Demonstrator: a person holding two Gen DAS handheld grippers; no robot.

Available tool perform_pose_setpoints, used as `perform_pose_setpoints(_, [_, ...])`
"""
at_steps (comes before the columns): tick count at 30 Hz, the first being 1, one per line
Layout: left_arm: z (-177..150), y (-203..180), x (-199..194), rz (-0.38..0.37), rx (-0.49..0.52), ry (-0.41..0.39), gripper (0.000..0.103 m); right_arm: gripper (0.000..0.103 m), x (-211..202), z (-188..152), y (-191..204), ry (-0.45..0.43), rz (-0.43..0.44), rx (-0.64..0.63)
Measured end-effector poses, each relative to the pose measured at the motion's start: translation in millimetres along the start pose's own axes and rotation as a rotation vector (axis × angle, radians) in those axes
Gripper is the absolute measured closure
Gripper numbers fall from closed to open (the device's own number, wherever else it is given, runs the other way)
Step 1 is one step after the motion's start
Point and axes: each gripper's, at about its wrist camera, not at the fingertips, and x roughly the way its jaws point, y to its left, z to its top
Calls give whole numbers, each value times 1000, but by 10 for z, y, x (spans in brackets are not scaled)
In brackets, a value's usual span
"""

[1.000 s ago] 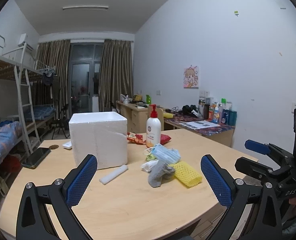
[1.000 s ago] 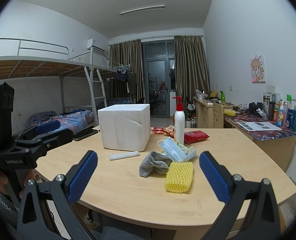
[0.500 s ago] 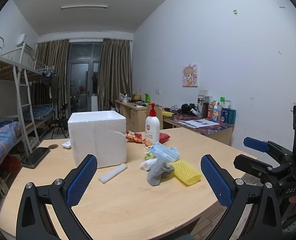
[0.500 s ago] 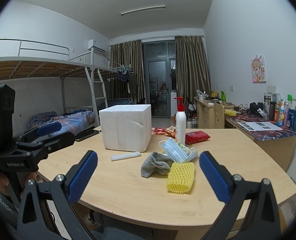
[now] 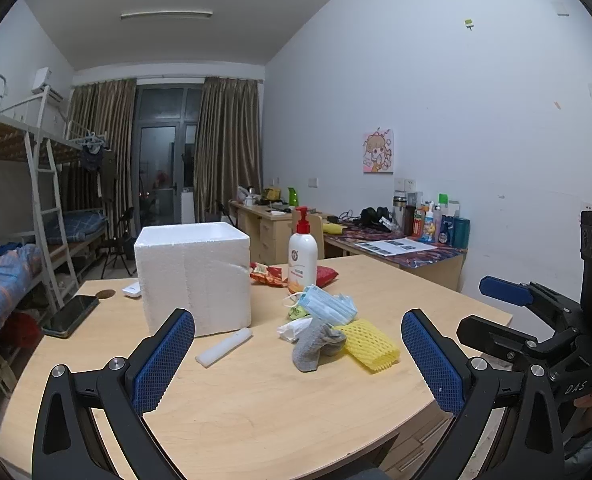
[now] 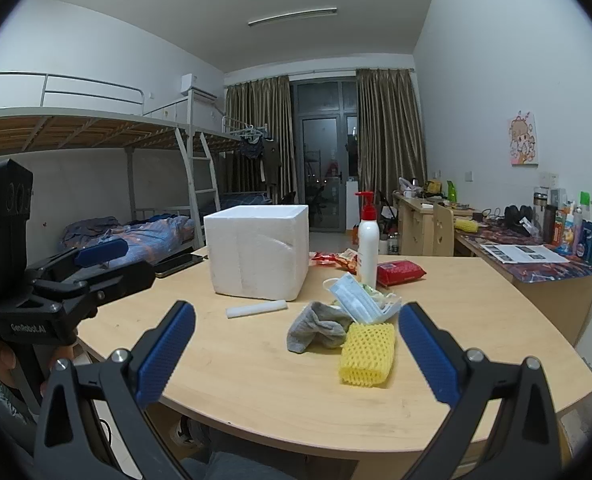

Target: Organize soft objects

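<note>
You hold both the left claw (image 5: 297, 364) and the right claw (image 6: 296, 354) wide apart and empty above the near table (image 6: 256, 384) edge, the grey sock (image 6: 315, 326), yellow foam net (image 6: 367, 354) and face mask (image 6: 355, 298) piled mid-table right of the foam box (image 6: 260, 250).

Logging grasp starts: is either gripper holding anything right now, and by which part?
Nothing is held. The left gripper and right gripper are both open above the table edge, short of the grey sock.

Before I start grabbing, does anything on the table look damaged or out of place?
The white foam box has a crack in its front face, and a loose white foam strip lies on the table in front of it. Nothing has spilled.
</note>
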Motion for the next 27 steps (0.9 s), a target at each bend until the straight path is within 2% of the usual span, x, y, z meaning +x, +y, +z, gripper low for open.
perform_pose_setpoints(13, [0,28,33,1,-3,13,0,0,47,4,0,8,1,6])
perform_pose_setpoints(27, [2,238,567,1,-19,94,0,0,537,-3,-237,98,-7,41])
